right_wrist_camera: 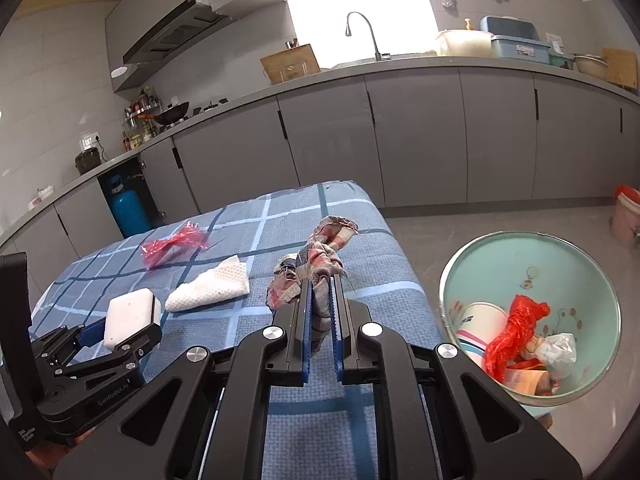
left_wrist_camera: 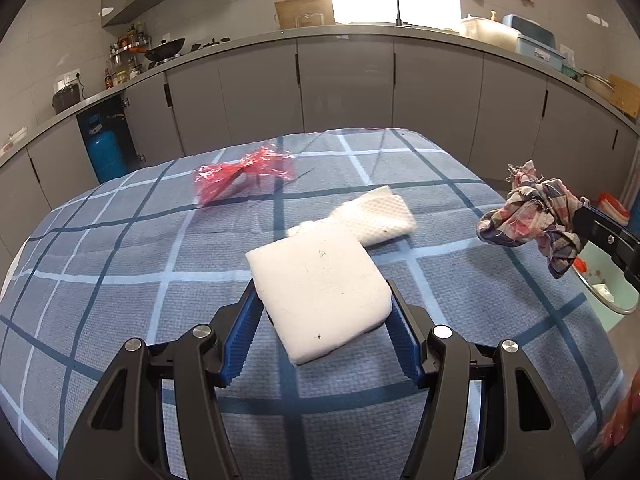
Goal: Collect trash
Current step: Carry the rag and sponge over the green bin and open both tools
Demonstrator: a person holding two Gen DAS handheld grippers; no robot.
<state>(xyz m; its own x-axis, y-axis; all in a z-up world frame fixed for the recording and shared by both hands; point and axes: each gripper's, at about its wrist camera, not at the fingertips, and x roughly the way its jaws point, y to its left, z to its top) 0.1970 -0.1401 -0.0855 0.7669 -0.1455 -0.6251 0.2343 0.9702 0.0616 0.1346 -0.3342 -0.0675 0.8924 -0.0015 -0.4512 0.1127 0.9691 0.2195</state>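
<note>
While clamped by the right gripper (right_wrist_camera: 321, 312) near the table's right edge, crumpled plaid fabric scrap (right_wrist_camera: 316, 264) left of round mint bin (right_wrist_camera: 472, 264); left gripper (left_wrist_camera: 322, 312) wide around white foam pad (left_wrist_camera: 320, 288).

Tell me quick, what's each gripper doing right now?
Left gripper: open around the white sponge, not clamped.
Right gripper: shut on the plaid rag.

Sponge (left_wrist_camera: 320, 284) lies on tablecloth (left_wrist_camera: 120, 280), napkin (left_wrist_camera: 376, 214) behind it.
</note>
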